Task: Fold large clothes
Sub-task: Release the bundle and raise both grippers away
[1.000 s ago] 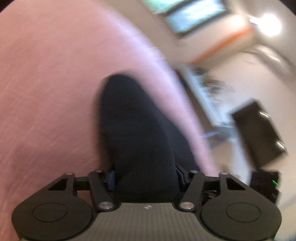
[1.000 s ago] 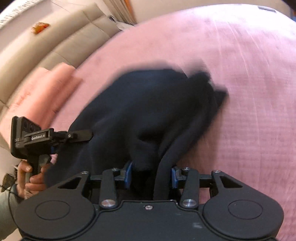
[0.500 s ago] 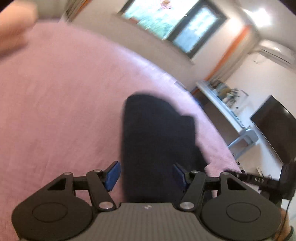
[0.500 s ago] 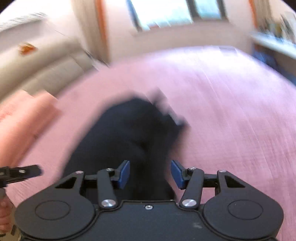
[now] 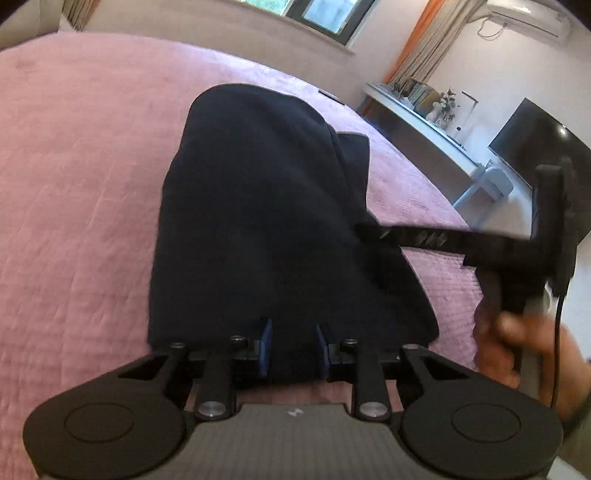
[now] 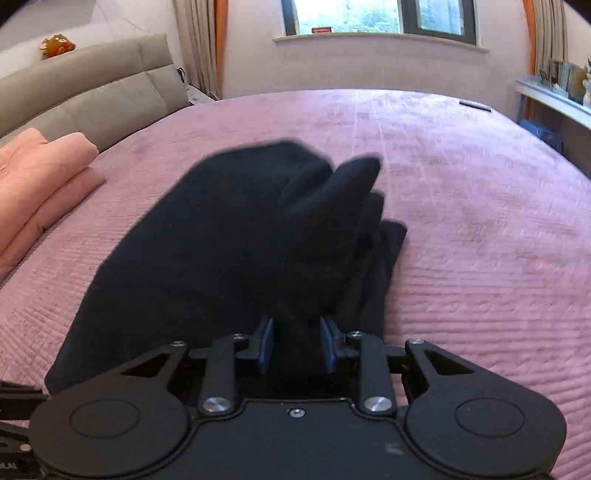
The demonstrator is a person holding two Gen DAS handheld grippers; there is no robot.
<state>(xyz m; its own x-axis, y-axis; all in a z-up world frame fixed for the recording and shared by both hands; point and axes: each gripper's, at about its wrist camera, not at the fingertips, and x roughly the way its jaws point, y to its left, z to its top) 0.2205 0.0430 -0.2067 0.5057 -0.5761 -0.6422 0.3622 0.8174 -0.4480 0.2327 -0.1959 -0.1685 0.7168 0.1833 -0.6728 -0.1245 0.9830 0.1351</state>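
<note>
Both the left gripper (image 5: 293,345) and right gripper (image 6: 296,345) are closing on the dark garment's (image 5: 258,221) near hem, seemingly for another fold

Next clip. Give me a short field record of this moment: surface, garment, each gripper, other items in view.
surface: pink bedspread
garment: dark garment, partly folded, bunched on its right side
left gripper: jaws closing, garment's near edge between the pads
right gripper: jaws closing, a bunch of the garment between the pads
right hand: seen from the left wrist camera, holding the right gripper's handle
other items: folded pink blanket, grey headboard, window, television
</note>
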